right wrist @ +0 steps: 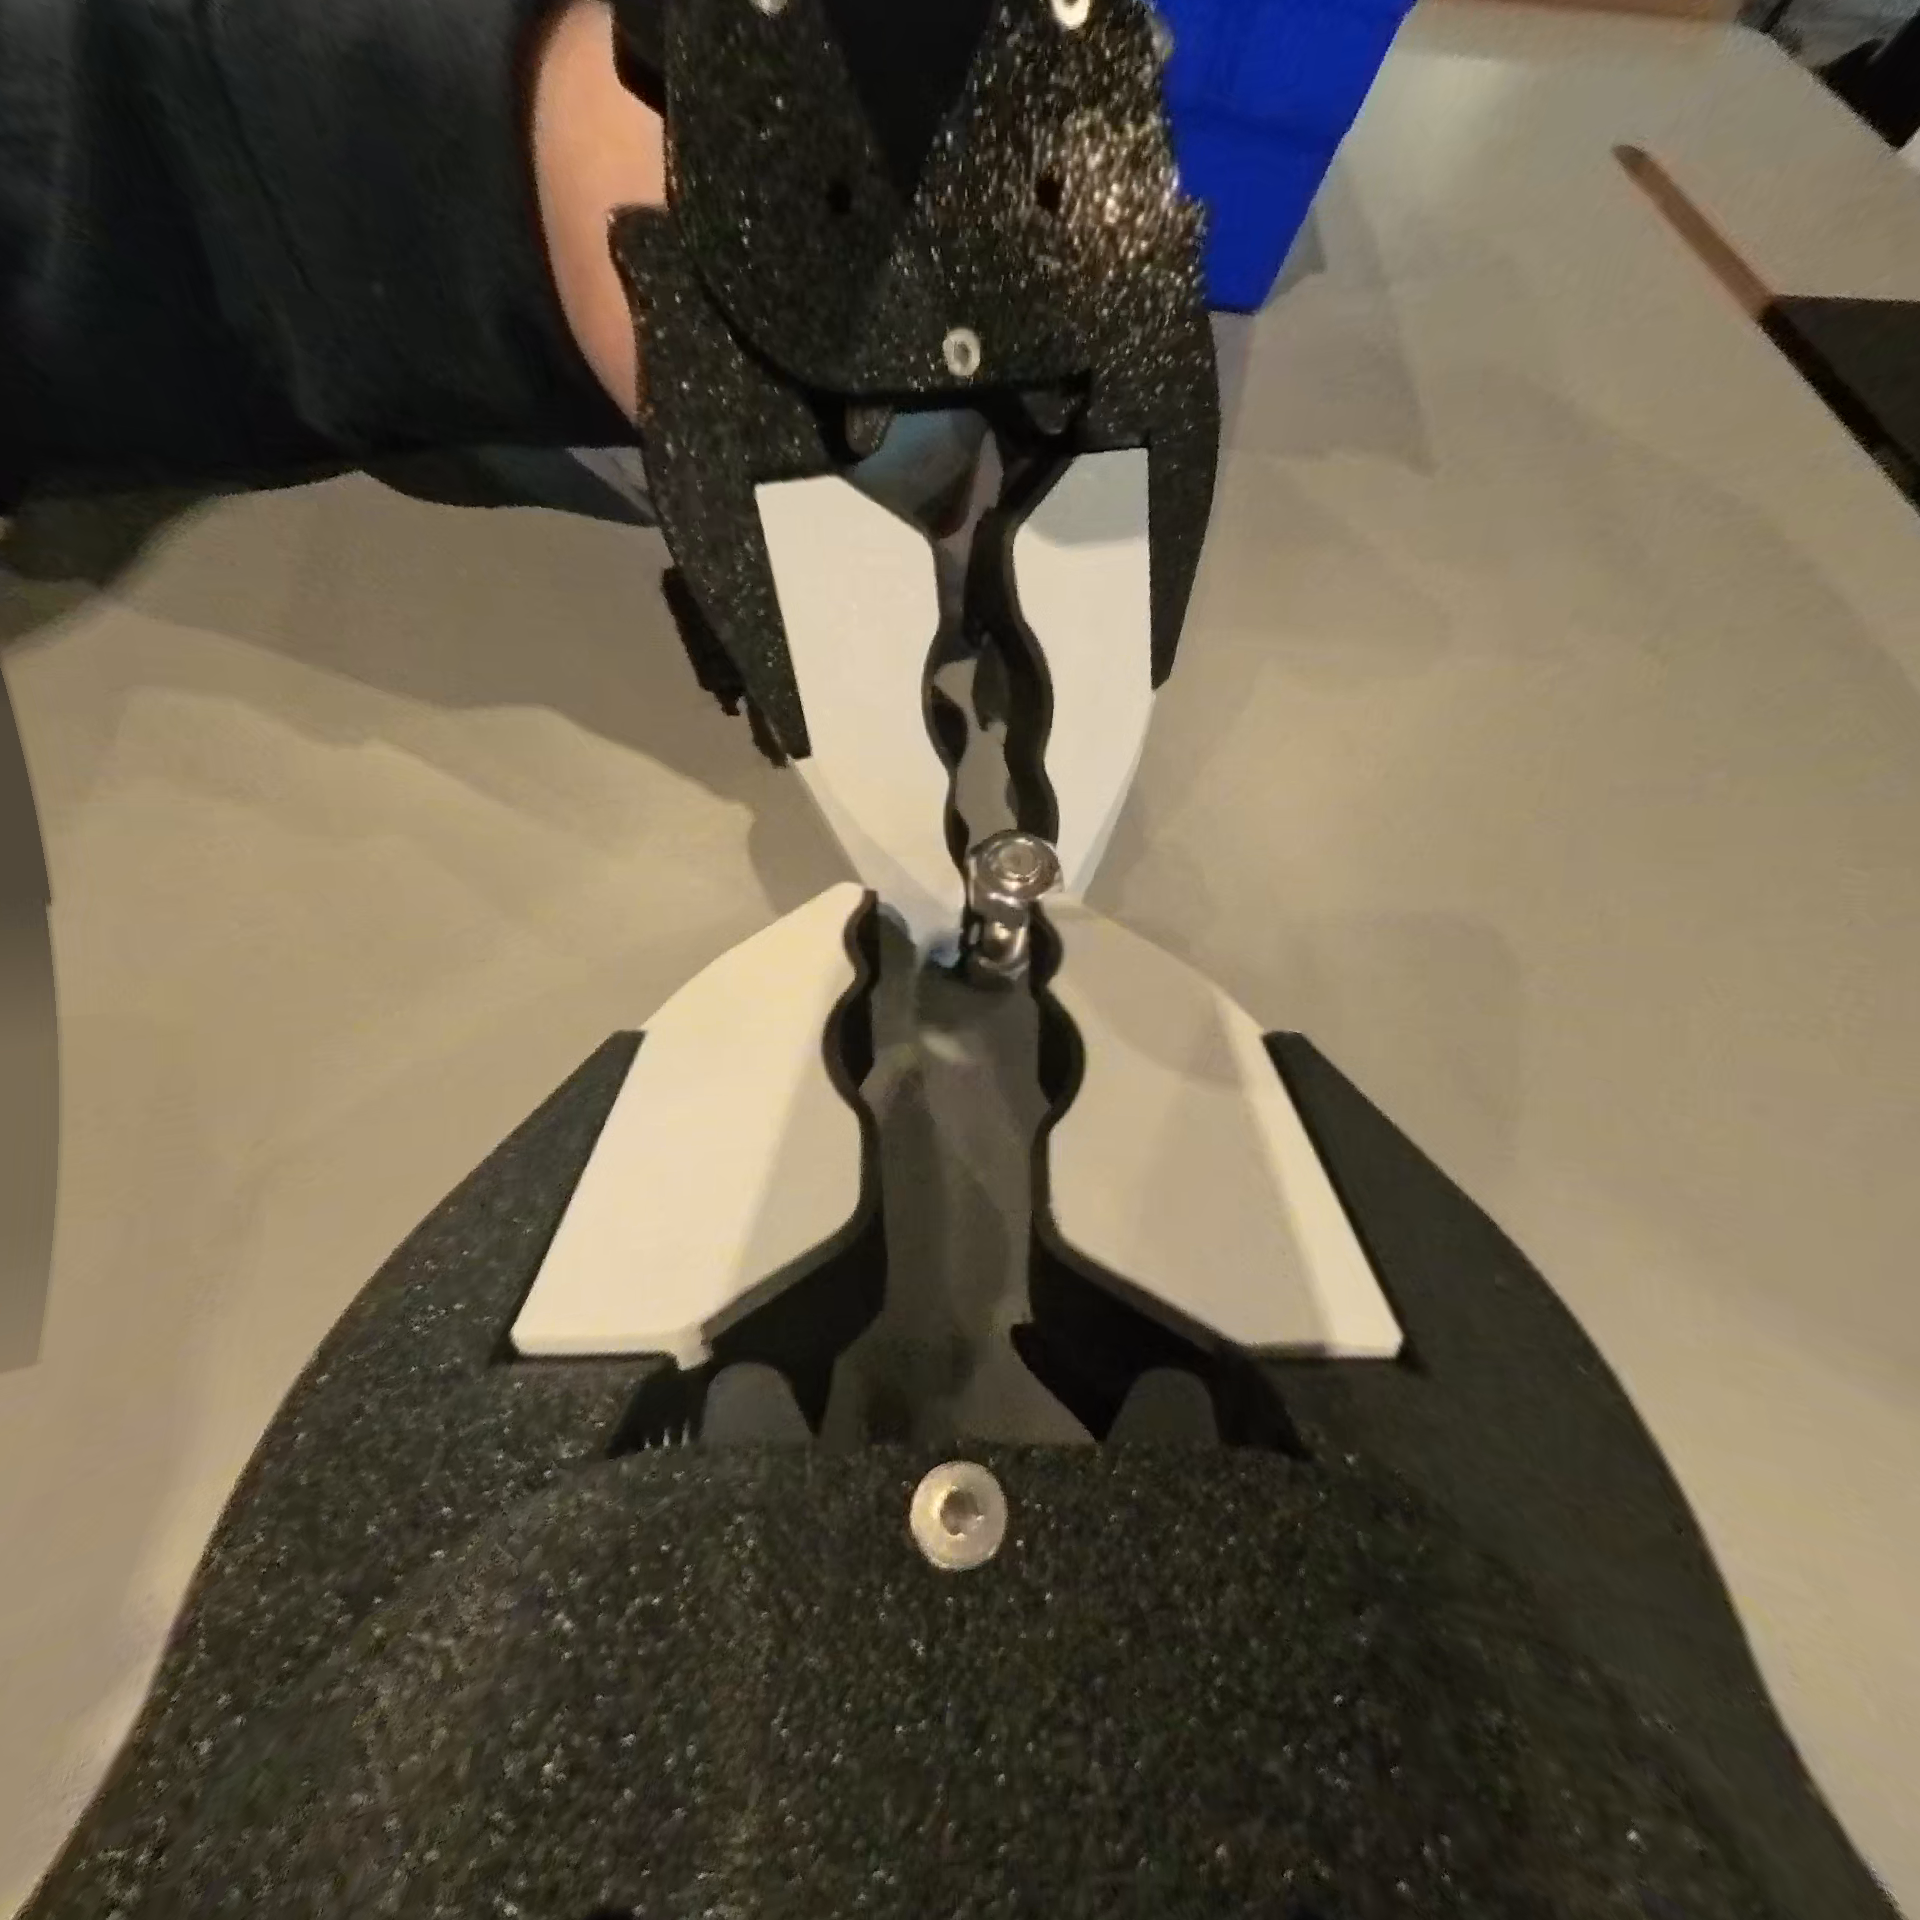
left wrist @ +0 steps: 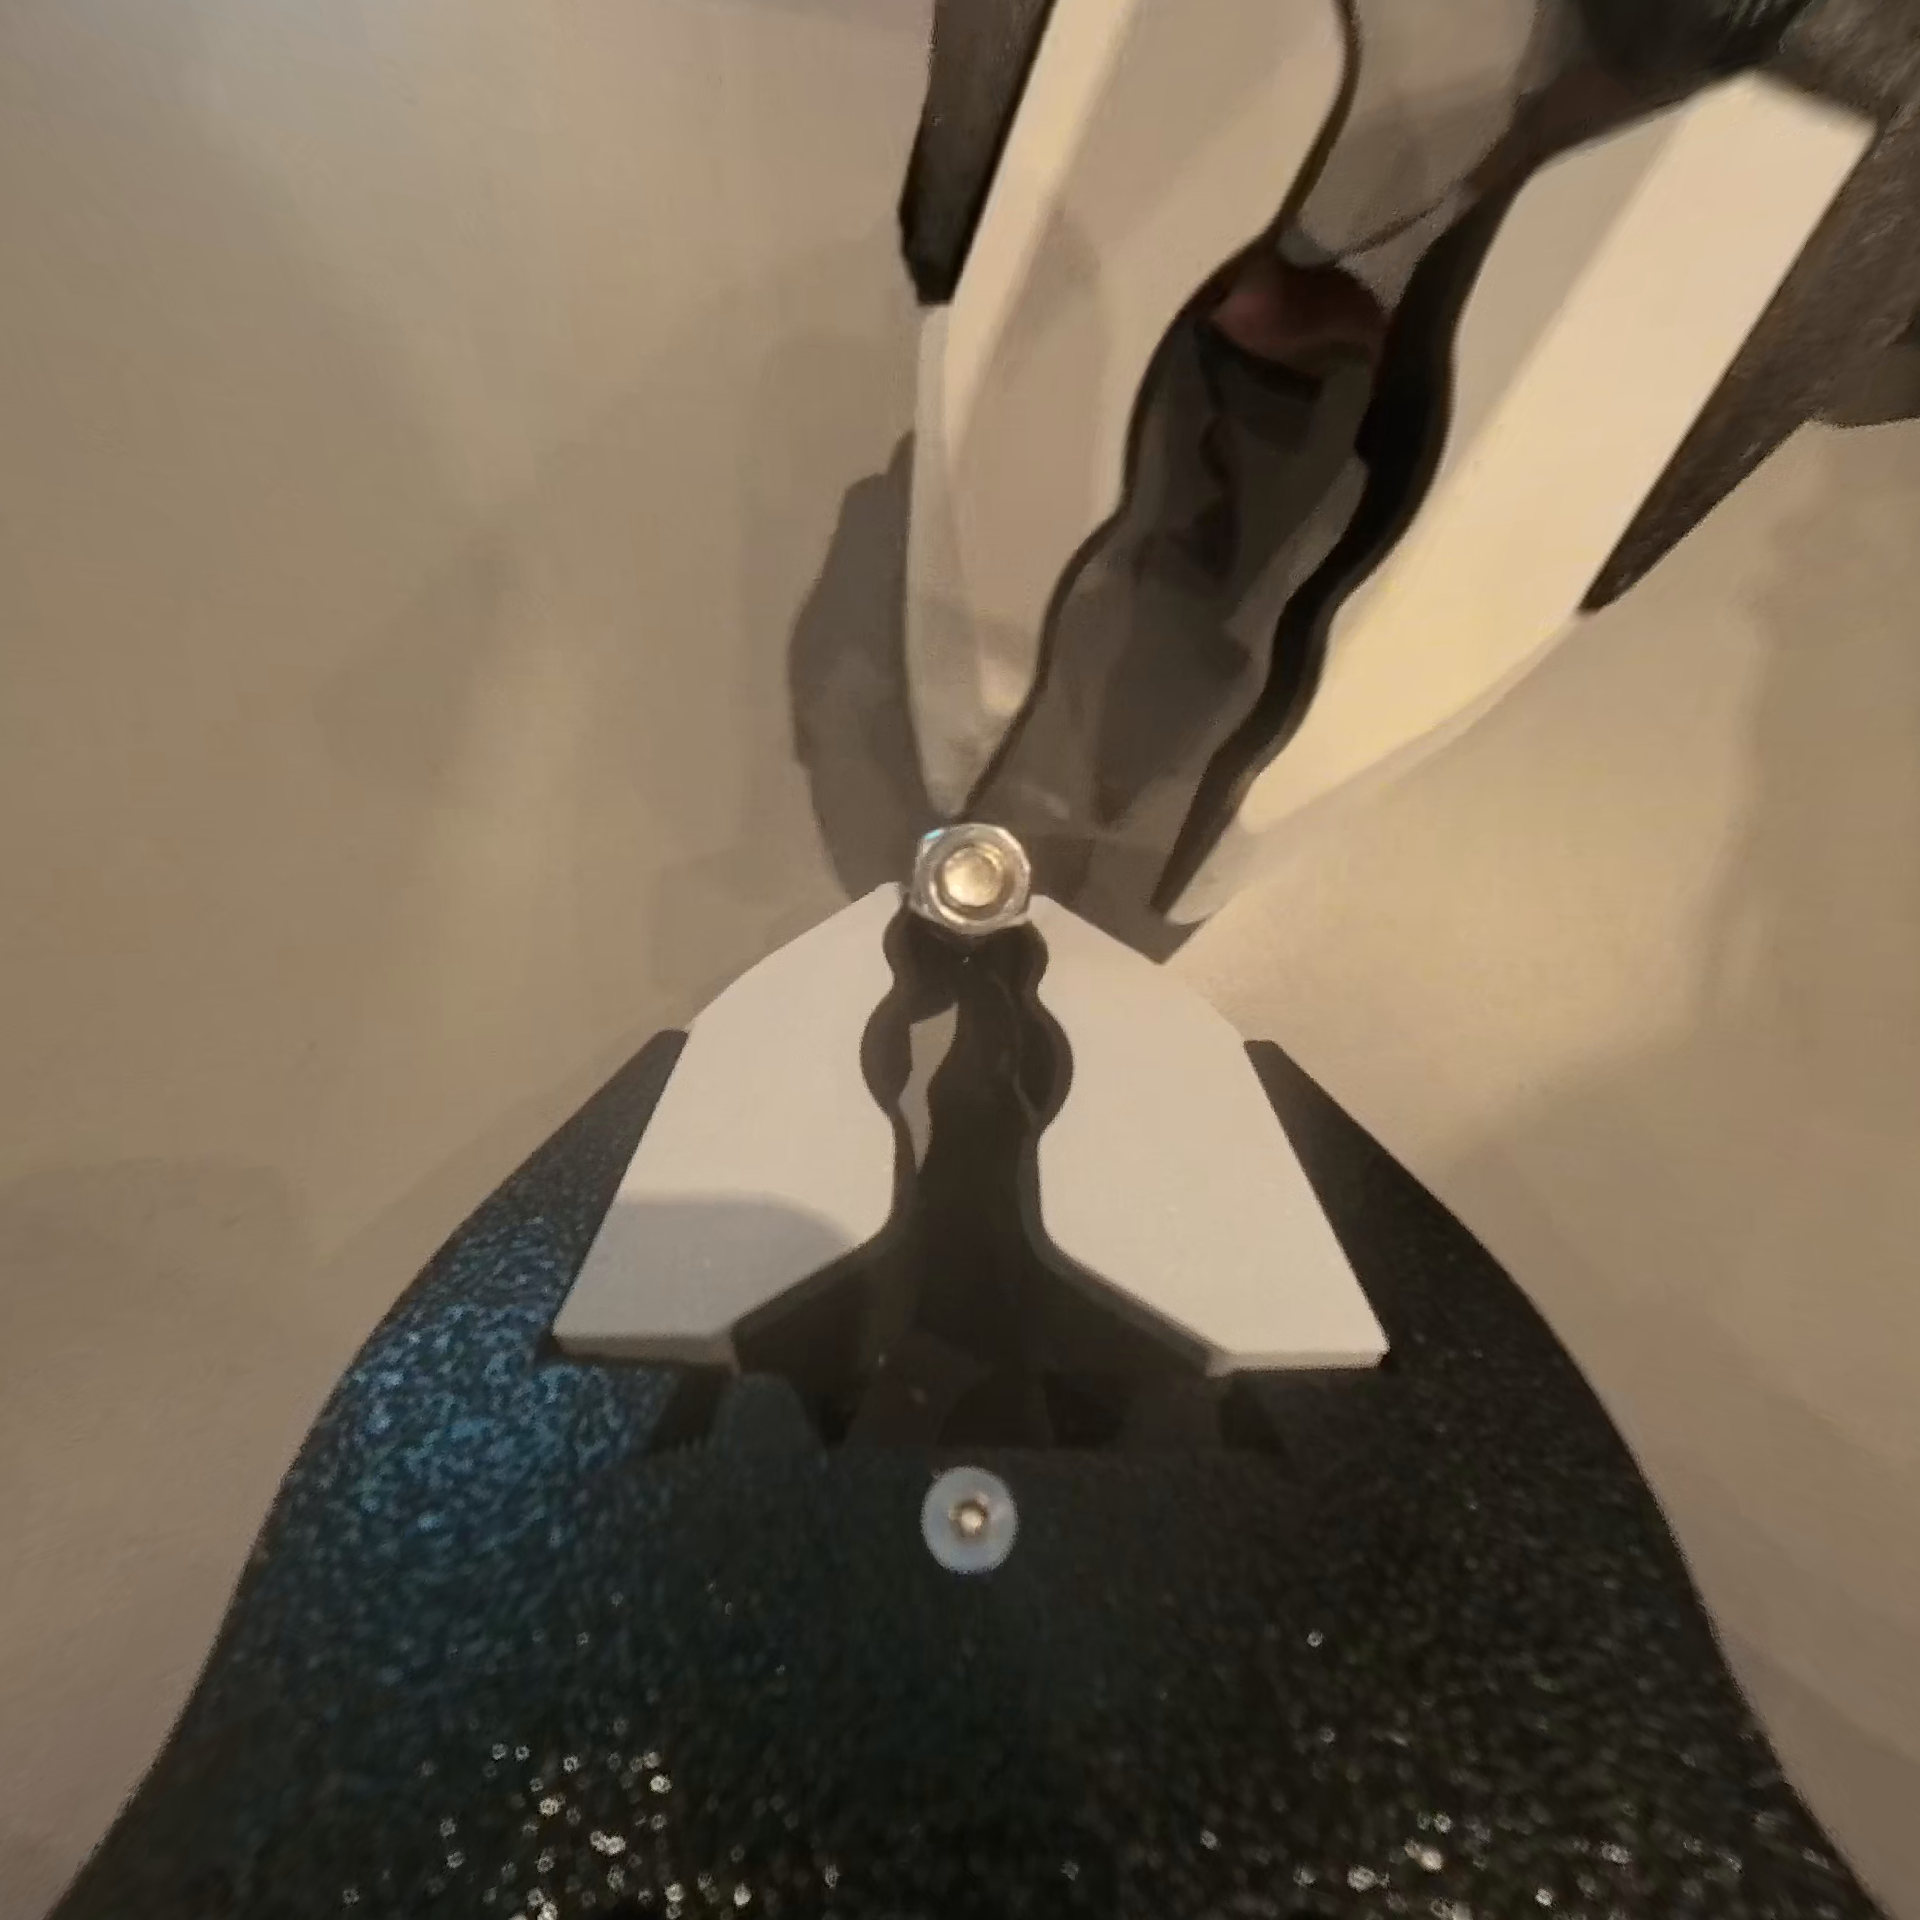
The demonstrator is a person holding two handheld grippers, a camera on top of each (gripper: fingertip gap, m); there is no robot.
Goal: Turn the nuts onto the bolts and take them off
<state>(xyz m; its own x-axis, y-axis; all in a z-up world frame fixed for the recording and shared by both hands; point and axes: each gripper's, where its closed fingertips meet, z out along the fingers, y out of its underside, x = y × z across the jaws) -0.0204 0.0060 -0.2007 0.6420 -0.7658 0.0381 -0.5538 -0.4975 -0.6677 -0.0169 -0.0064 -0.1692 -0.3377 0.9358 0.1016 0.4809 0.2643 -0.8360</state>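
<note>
A small silver hex nut [left wrist: 969, 881] sits on the end of a bolt, whose tip shows in its middle. My left gripper [left wrist: 966, 920] is shut on the nut, with its white fingertips on either side. In the right wrist view the left gripper [right wrist: 1003, 847] comes down from the top holding the nut [right wrist: 1013, 864], and the bolt's shaft [right wrist: 997, 935] hangs below it. My right gripper [right wrist: 956, 925] is open, with its tips on either side of the bolt's lower end. In the left wrist view the right gripper [left wrist: 1065, 862] comes from above, one tip by the nut and the other apart.
A plain beige table [right wrist: 1507, 831] lies under both grippers. A blue container [right wrist: 1268, 156] stands at the back right, with a dark strip [right wrist: 1714, 239] beyond it. A person's dark sleeve [right wrist: 260, 260] is at the upper left. The tips of both grippers are at nearly the same place.
</note>
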